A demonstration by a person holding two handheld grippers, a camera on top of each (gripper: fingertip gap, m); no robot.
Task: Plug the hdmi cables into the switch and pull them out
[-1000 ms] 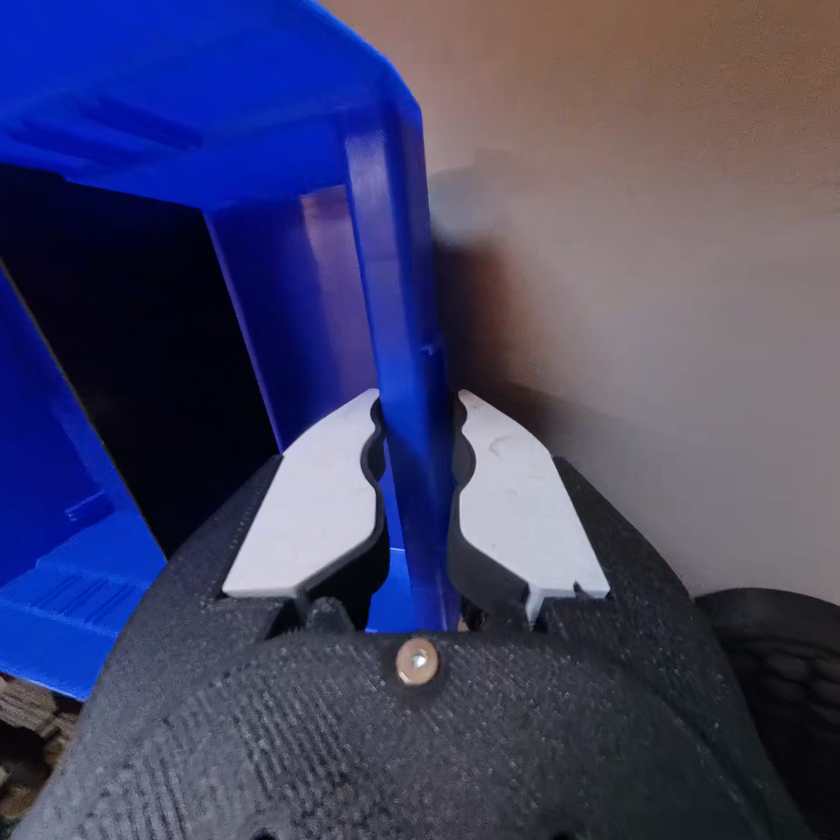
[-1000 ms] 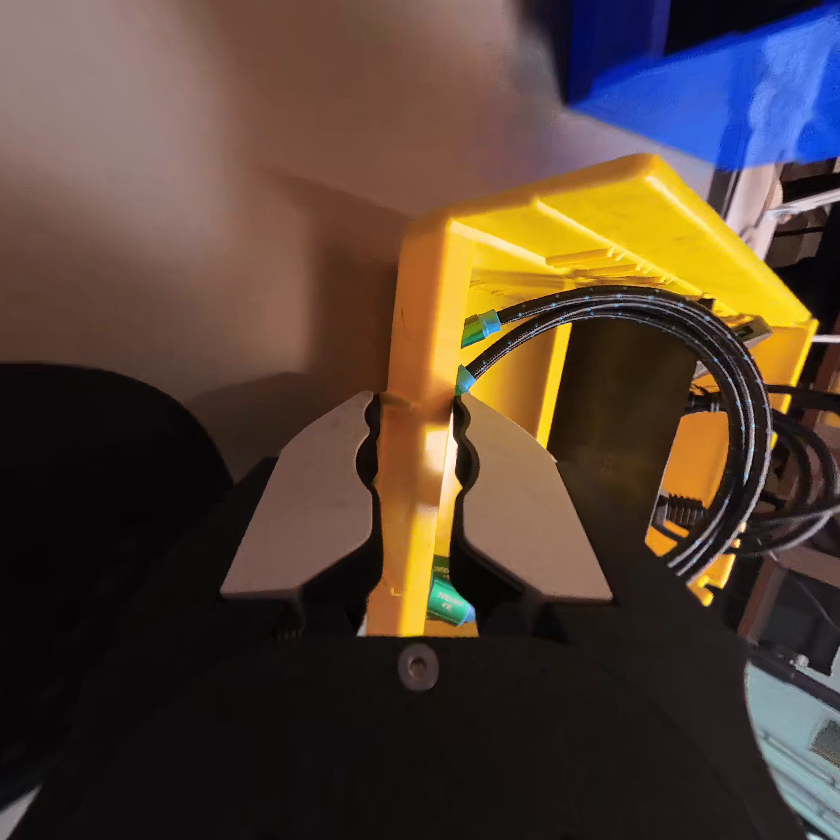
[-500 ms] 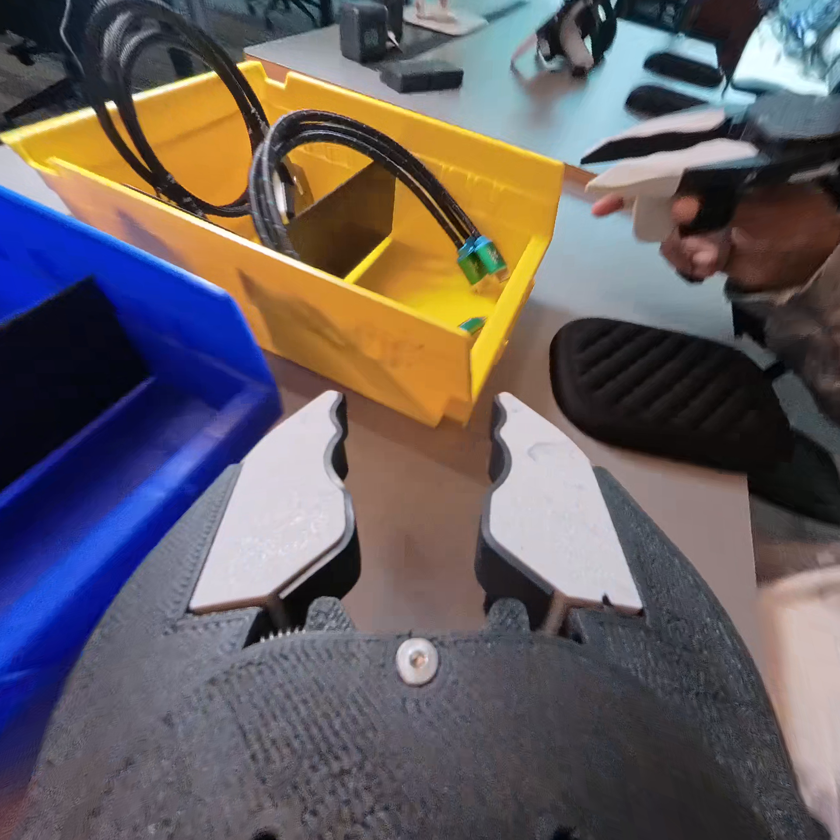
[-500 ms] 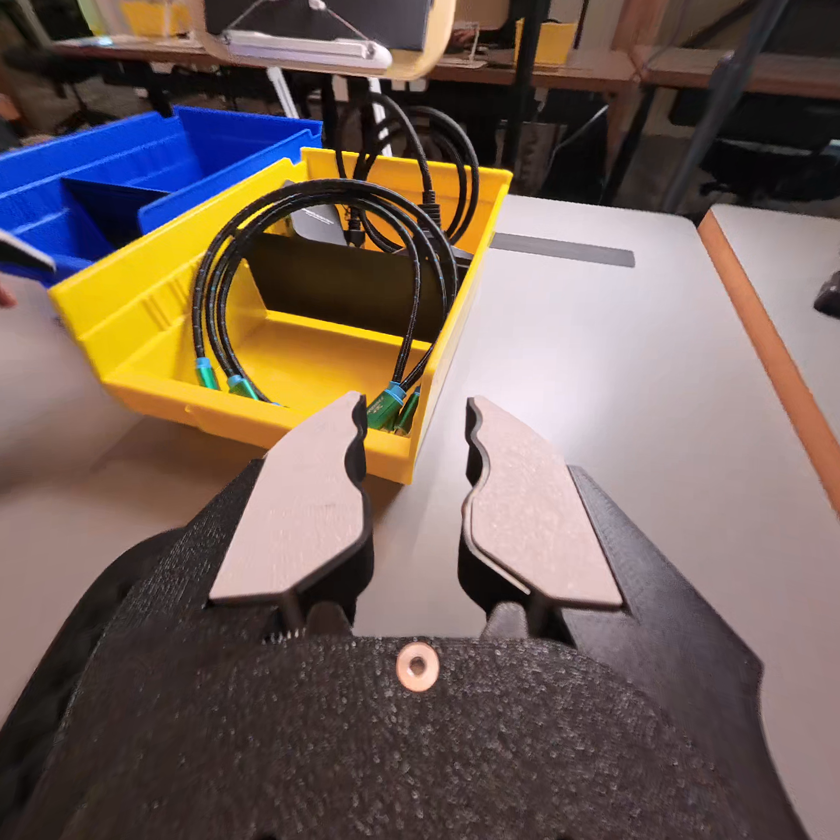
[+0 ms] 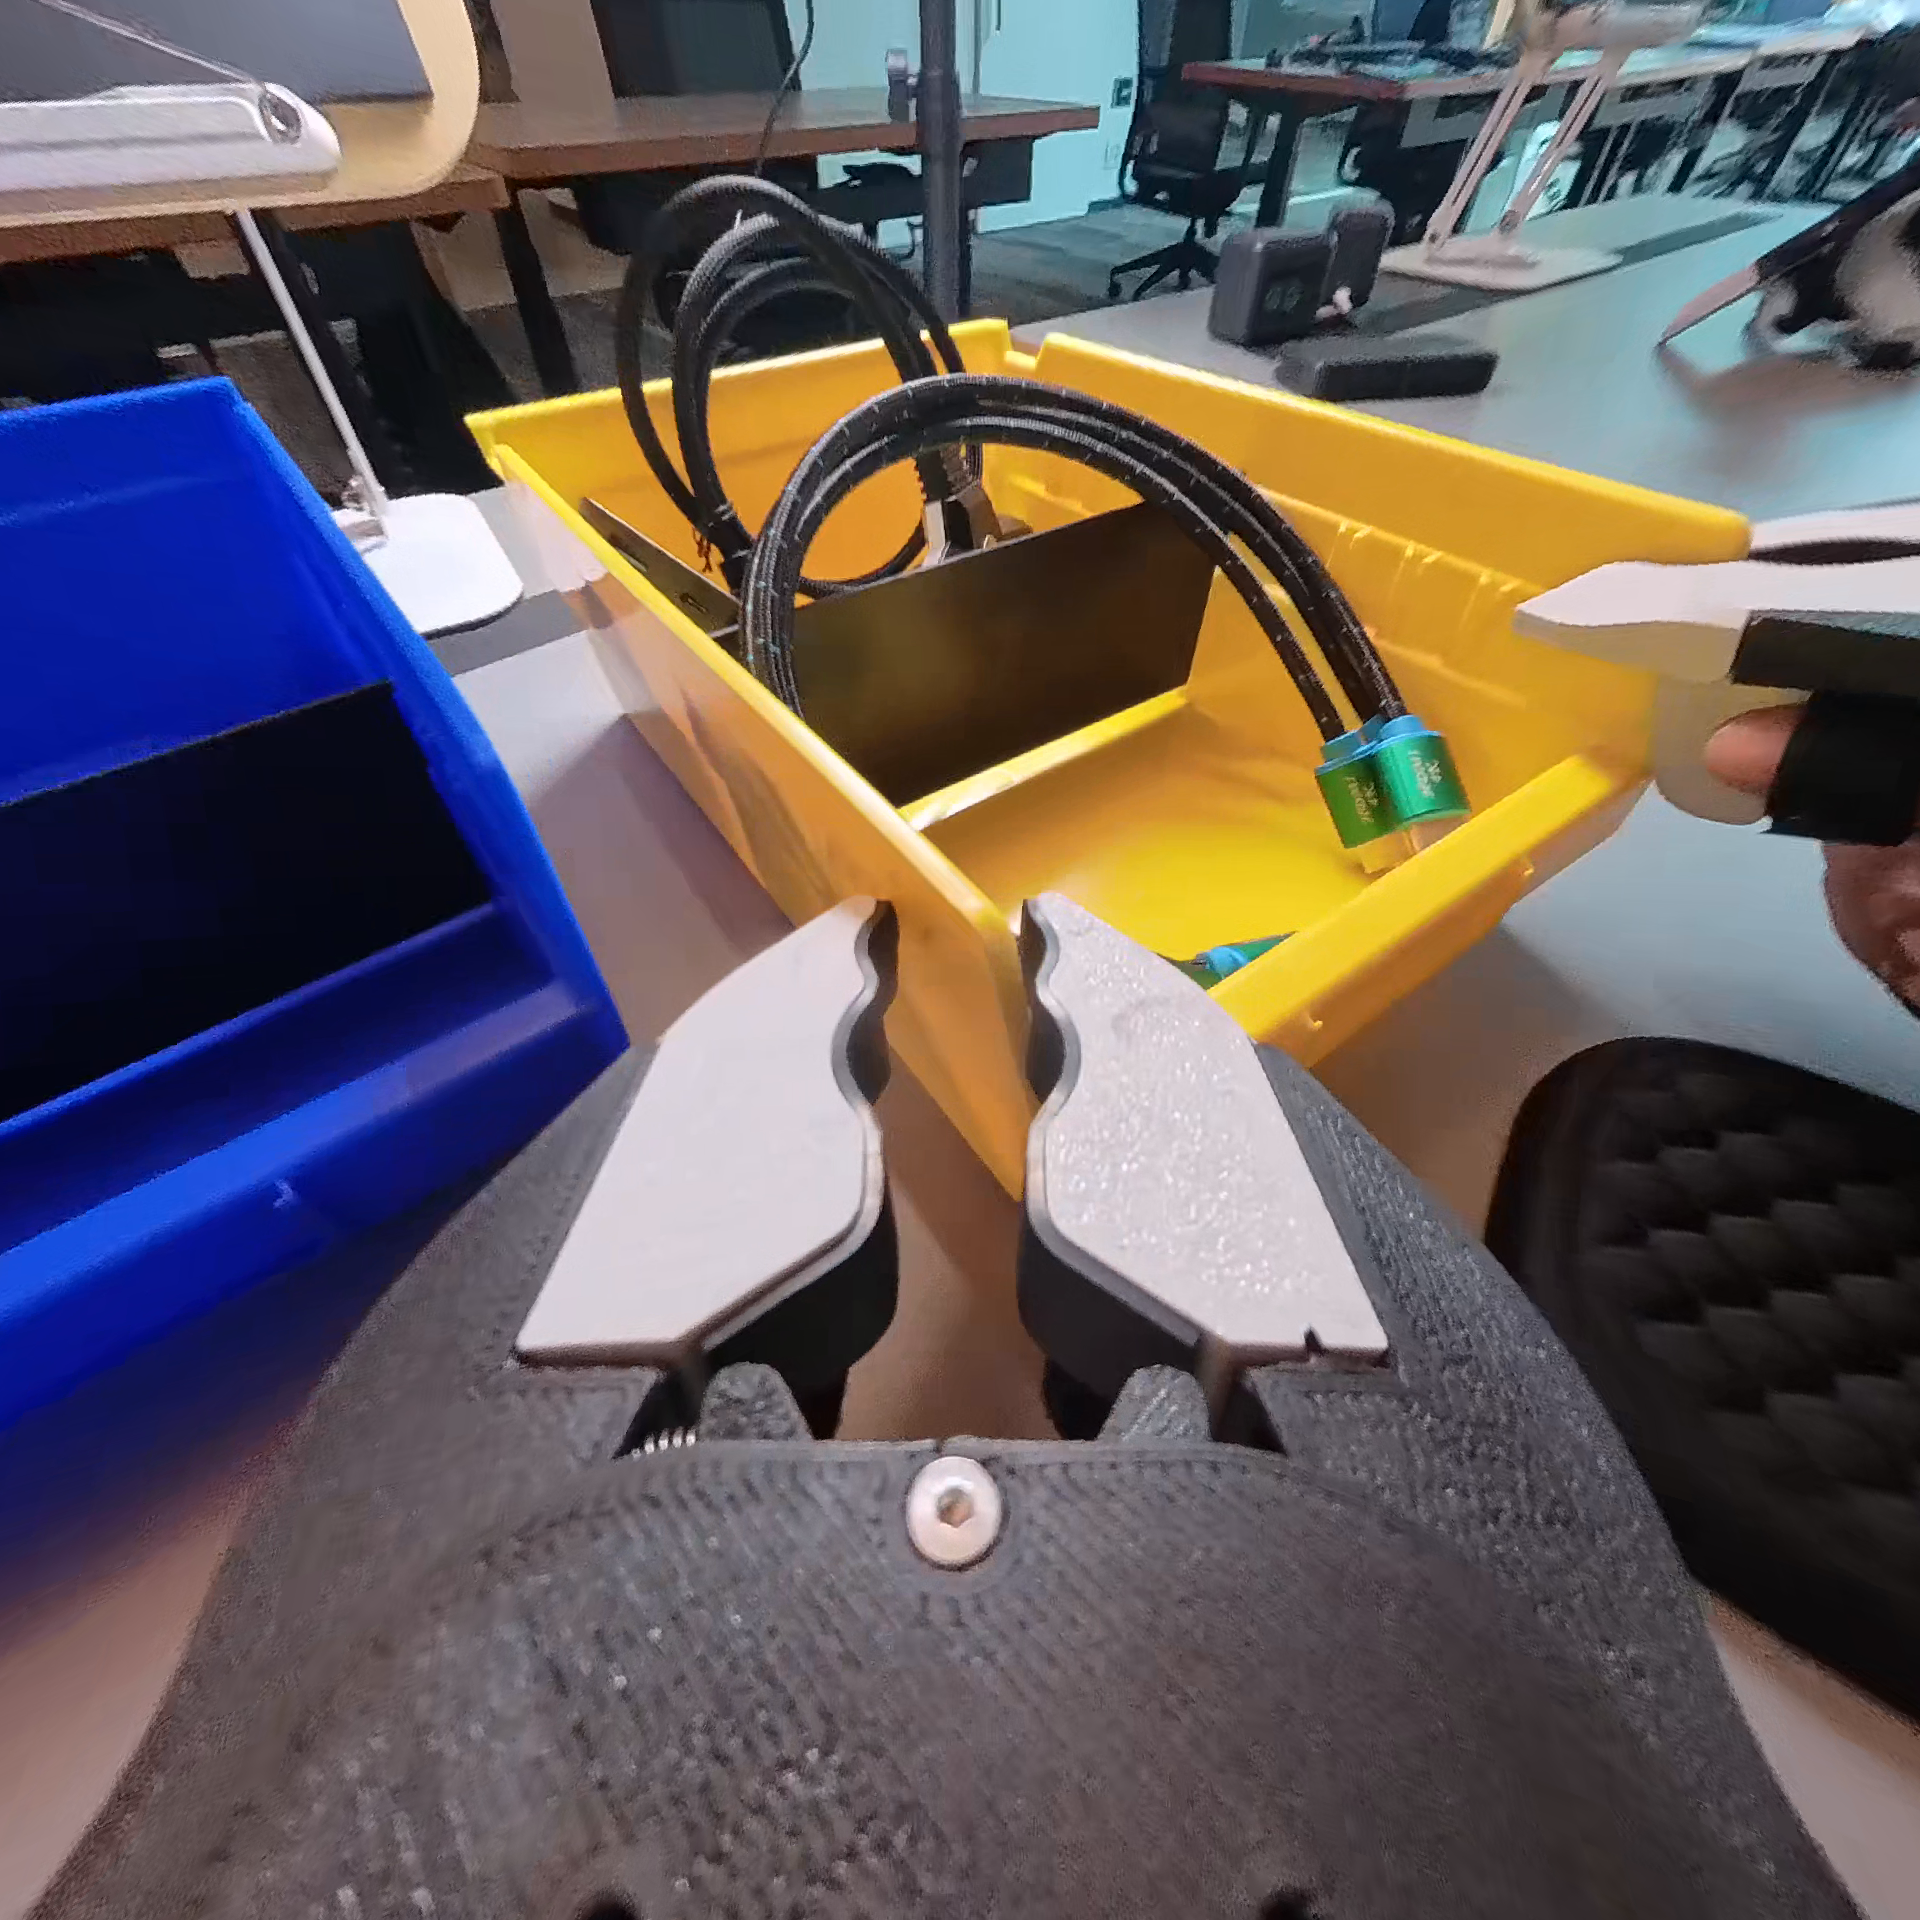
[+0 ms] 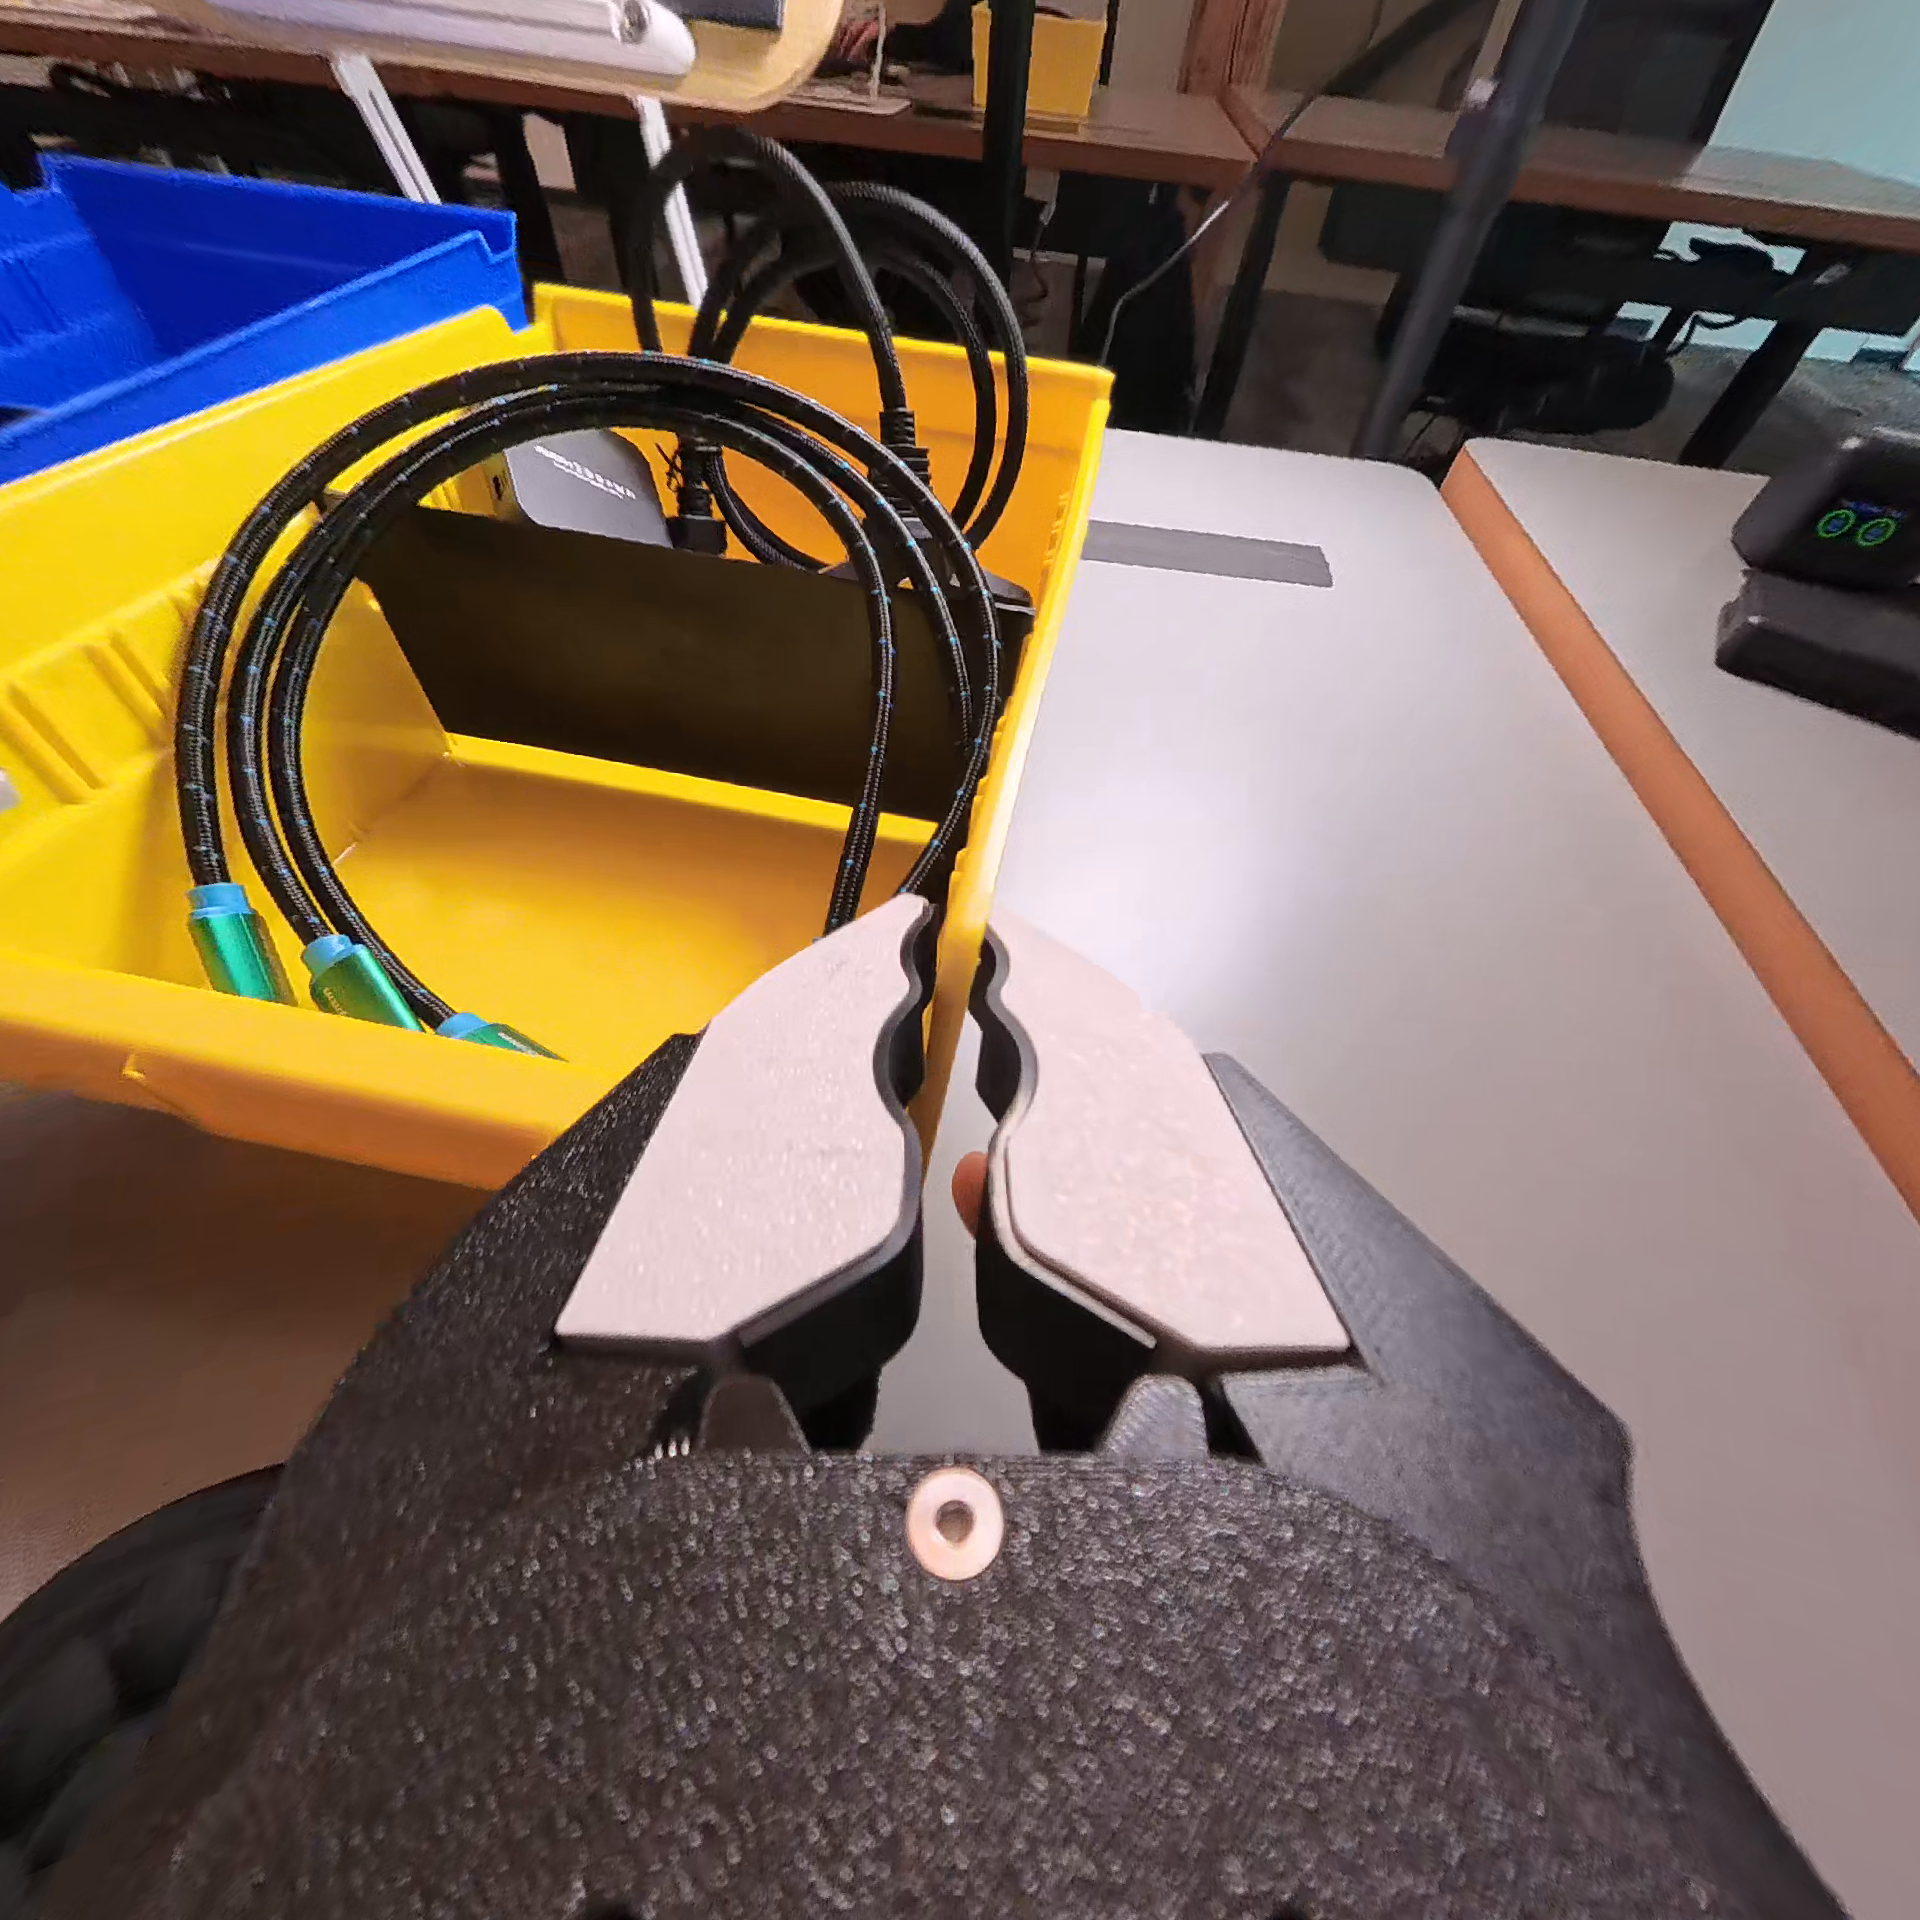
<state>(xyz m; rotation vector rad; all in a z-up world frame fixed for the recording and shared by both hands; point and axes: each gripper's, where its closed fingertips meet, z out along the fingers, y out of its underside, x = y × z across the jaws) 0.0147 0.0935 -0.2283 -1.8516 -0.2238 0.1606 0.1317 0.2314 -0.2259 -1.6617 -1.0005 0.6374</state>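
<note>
Left gripper (image 5: pixel 951 930) pinching yellow bin (image 5: pixel 1382 488) wall; right gripper (image 6: pixel 956 940) pinching opposite wall. Cables (image 6: pixel 582 416) inside.

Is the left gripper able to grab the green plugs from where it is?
Probably not yet. The left gripper straddles the yellow bin's near wall, and the green plugs lie inside, across the bin. Nothing covers them, so lifting over the wall should work.

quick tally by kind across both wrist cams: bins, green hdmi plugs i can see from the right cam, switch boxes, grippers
bins: 2, the yellow bin and the blue bin
green plugs: 3
grey switch box: 1
grippers: 2, the left gripper and the right gripper, each astride a yellow bin wall
total: 8
</note>
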